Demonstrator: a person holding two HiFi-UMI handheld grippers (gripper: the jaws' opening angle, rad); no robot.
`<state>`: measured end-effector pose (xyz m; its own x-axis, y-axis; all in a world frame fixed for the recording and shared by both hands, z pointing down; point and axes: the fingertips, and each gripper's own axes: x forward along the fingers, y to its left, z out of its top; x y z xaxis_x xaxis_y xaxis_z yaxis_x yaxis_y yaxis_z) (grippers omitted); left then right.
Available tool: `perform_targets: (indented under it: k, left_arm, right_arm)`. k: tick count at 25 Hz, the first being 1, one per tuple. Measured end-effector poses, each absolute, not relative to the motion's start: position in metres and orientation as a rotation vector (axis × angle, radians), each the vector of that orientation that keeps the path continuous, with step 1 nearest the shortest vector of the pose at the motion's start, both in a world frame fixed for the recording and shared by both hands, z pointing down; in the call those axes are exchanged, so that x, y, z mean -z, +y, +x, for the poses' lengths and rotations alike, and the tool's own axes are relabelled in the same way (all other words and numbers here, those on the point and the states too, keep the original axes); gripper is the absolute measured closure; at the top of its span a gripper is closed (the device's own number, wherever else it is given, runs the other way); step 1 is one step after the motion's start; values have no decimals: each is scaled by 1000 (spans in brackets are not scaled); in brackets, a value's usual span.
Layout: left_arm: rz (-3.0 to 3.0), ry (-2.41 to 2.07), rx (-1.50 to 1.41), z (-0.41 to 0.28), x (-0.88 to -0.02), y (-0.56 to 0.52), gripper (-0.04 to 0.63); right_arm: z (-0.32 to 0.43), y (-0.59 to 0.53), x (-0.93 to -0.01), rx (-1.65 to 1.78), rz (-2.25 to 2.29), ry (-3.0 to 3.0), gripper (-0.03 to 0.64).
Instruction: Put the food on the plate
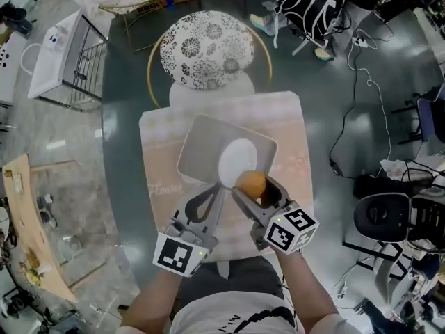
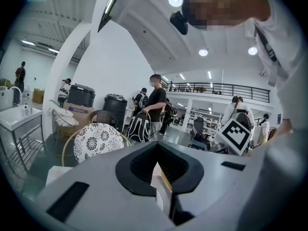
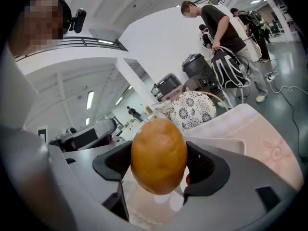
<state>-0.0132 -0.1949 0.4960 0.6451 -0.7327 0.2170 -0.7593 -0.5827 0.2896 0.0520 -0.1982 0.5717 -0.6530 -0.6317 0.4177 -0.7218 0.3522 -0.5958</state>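
An orange-brown rounded piece of food (image 1: 250, 184) (image 3: 159, 155) sits between the jaws of my right gripper (image 1: 256, 191) (image 3: 159, 163), which is shut on it. The food hangs over the near right edge of a white oval plate (image 1: 236, 160). The plate lies in a grey square tray (image 1: 197, 139) on a pale pink placemat (image 1: 285, 120). My left gripper (image 1: 220, 189) (image 2: 157, 146) is shut with nothing in it. Its tips point at the plate's near left edge, just left of the right gripper. In the left gripper view the right gripper's marker cube (image 2: 236, 134) shows at right.
A chair with a black-and-white patterned cushion (image 1: 206, 47) (image 2: 96, 141) (image 3: 192, 109) stands at the table's far side. A backpack (image 1: 309, 9) and cables (image 1: 358, 103) lie on the floor beyond. A person (image 2: 156, 100) stands by the backpack. A white wire cart (image 1: 62, 54) is far left.
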Motion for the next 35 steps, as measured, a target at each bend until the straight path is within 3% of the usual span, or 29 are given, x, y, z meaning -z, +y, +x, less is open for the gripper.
perform_targets:
  k: [16, 35]
  left_arm:
    - [2450, -1188, -155, -7, -570, -233, 589]
    - [2400, -1220, -172, -20, -585, -228, 589]
  right_arm:
    - [52, -221, -704, -1085, 1168, -2273, 291]
    - [41, -214, -754, -891, 1012, -2080, 291]
